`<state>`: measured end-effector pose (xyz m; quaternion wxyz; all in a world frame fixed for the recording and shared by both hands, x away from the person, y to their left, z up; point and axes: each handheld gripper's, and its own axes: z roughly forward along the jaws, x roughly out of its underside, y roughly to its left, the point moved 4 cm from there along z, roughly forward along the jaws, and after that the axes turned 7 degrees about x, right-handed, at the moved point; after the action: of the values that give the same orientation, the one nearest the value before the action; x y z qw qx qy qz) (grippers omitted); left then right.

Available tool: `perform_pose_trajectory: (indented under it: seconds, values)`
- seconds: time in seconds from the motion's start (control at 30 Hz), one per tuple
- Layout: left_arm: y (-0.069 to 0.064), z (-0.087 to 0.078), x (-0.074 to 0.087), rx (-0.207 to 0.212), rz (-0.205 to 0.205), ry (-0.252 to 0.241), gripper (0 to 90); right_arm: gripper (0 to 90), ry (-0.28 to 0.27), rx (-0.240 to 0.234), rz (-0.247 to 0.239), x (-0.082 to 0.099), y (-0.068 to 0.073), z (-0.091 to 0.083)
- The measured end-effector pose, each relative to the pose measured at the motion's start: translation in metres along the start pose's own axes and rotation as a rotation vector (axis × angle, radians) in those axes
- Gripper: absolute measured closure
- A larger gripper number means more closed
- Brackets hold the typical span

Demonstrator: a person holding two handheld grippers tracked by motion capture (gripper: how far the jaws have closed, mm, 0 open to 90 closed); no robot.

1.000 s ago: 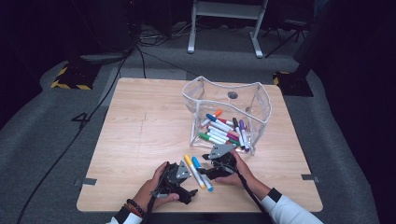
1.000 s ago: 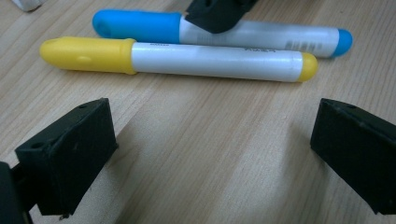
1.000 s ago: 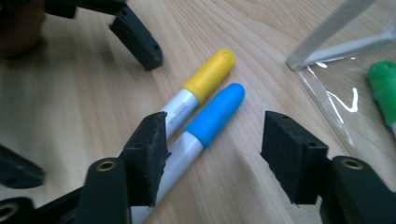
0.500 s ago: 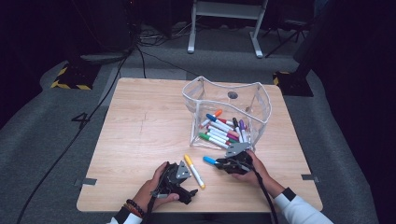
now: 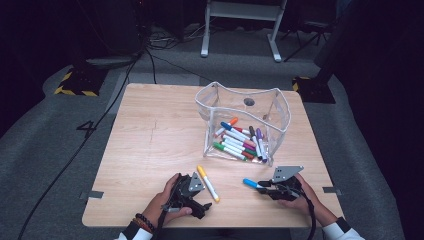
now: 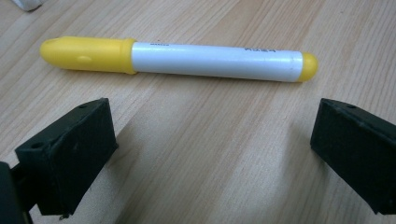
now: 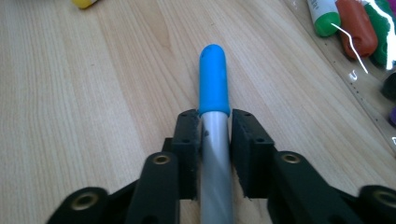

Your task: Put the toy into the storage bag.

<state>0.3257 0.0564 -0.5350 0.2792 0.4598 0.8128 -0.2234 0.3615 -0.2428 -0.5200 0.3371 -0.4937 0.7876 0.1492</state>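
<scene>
The right gripper (image 5: 264,184) has slid out to the right since a second ago, carrying the blue marker (image 5: 250,183) away from the yellow marker (image 5: 208,183) it lay beside, and its jaws have just been closing and easing a little, with the blue marker's barrel between them. Right now the pads are clamped on that grey barrel, blue cap (image 7: 213,79) poking straight out ahead of the jaws, long axis running along the claw's own line. Over on the other side, the left gripper (image 6: 210,149) hangs released, jaws wide apart, and the yellow marker (image 6: 180,59) lies just ahead of it, crosswise to the claw, yellow cap to its left, white barrel, small yellow tail; the left hand is plainly the nearer one. Farther ahead of the right claw stands the clear pouch (image 5: 280,107), mouth open, coloured markers (image 5: 240,142) piled inside.
</scene>
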Motion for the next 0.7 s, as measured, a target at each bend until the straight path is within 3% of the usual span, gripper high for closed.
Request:
perform_pose_trajectory:
  seconds: [0.07,0.3,0.4,0.7]
  values:
    - [0.0,0.0,0.0,0.0,0.0,0.001,0.2,67.0,-0.01,0.002,0.016,-0.003,-0.002,0.004]
    - [0.0,0.0,0.0,0.0,-0.002,0.0,0.3,68.9,-0.045,0.005,0.02,-0.016,0.0,0.019]
    - [0.0,0.0,0.0,0.001,-0.001,0.0,0.3,74.9,-0.044,0.005,0.025,-0.019,-0.001,0.022]
    - [0.0,0.001,-0.001,0.0,-0.002,0.001,0.3,75.5,-0.047,0.027,0.032,-0.013,-0.004,0.017]
